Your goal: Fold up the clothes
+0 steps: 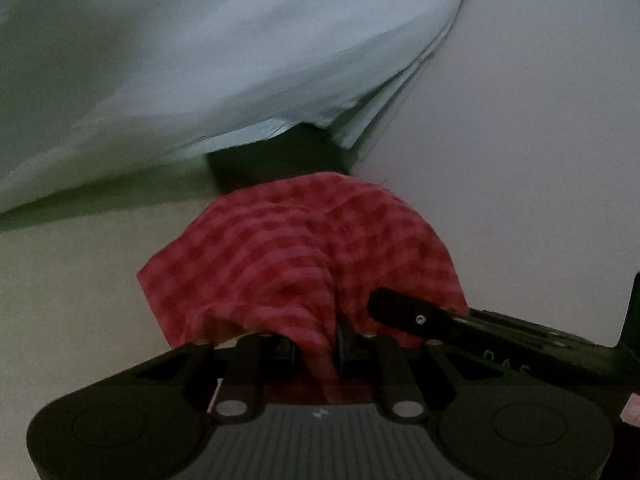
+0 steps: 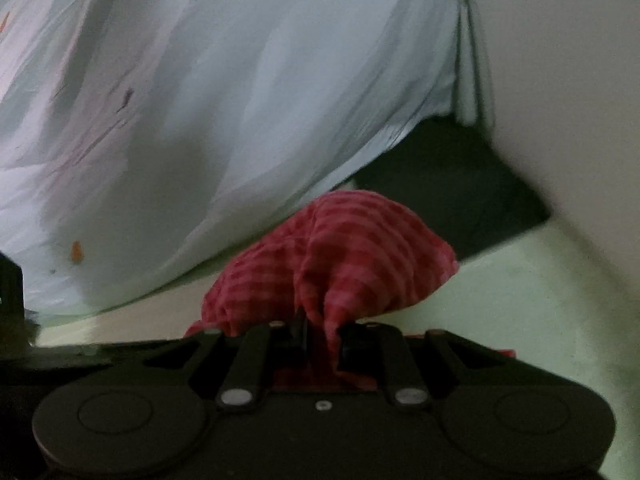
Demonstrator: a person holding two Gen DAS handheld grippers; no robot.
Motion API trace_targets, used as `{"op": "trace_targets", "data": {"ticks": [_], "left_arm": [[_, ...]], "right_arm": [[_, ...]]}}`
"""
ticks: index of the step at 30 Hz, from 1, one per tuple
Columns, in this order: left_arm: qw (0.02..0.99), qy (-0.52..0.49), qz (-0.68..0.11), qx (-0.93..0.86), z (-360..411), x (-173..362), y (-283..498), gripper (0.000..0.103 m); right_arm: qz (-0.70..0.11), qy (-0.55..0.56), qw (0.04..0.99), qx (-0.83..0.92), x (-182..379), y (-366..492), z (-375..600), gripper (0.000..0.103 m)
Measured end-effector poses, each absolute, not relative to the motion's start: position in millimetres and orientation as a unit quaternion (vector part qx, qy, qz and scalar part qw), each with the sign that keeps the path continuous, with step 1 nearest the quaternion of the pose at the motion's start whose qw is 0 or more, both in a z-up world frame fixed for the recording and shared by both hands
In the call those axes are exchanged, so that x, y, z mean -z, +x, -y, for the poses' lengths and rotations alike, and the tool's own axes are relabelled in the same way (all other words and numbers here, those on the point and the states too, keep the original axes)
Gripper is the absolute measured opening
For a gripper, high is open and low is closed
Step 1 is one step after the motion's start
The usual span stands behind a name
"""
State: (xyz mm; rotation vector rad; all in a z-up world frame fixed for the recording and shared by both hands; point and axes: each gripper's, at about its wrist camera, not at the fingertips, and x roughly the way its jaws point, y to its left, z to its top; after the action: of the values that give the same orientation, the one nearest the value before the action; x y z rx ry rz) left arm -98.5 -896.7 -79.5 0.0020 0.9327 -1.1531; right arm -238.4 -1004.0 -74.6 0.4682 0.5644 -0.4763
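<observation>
Both grippers pinch one red checked cloth point(image 1: 304, 256): the left gripper point(image 1: 316, 344) clamps it at lower centre, the right gripper point(image 2: 322, 340) likewise. Behind, filling the upper left, hangs a pale sheet point(image 2: 240, 100).

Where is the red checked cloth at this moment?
In both wrist views the red checked cloth bunches low at centre, pinched in the jaws of the left gripper and right gripper, before the pale sheet.
</observation>
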Motion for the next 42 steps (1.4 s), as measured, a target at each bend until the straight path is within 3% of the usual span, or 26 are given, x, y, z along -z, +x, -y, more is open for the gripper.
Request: {"op": "trace_targets", "data": {"ticks": [9,10,11,13,14,15,18,21,25,37,42], "left_arm": [[0.762,-0.011,-0.362,0.537,1002,56,-52,0.021],[0.767,-0.007,-0.366,0.527,1012,61,-44,0.029],[0.772,-0.002,-0.37,0.516,1021,67,-35,0.036],[0.789,0.018,-0.386,0.477,1026,85,-20,0.066],[0.797,0.029,-0.394,0.457,1029,95,-12,0.067],[0.803,0.039,-0.402,0.438,1031,104,-5,0.067],[0.805,0.052,-0.422,0.414,1006,124,6,0.081],[0.803,0.07,-0.43,0.405,985,133,1,0.085],[0.805,0.079,-0.429,0.403,974,132,-9,0.09],[0.818,0.092,-0.342,0.453,908,88,-98,0.103],[0.816,0.098,-0.327,0.467,878,84,-129,0.103]], "right_arm": [[-0.263,0.137,0.922,0.249,39,-193,1145,0.018],[-0.263,0.138,0.921,0.253,41,-185,1159,0.02],[-0.263,0.14,0.92,0.257,44,-177,1172,0.027],[-0.268,0.149,0.909,0.283,61,-161,1199,0.05],[-0.276,0.153,0.899,0.303,72,-155,1208,0.067],[-0.285,0.156,0.888,0.324,83,-149,1217,0.073],[-0.31,0.175,0.867,0.348,109,-148,1225,0.075],[-0.301,0.206,0.863,0.348,124,-166,1216,0.088],[-0.303,0.21,0.857,0.361,129,-189,1183,0.093],[-0.297,0.194,0.859,0.368,91,-260,1077,0.093],[-0.292,0.197,0.86,0.369,82,-295,1040,0.093]]}}
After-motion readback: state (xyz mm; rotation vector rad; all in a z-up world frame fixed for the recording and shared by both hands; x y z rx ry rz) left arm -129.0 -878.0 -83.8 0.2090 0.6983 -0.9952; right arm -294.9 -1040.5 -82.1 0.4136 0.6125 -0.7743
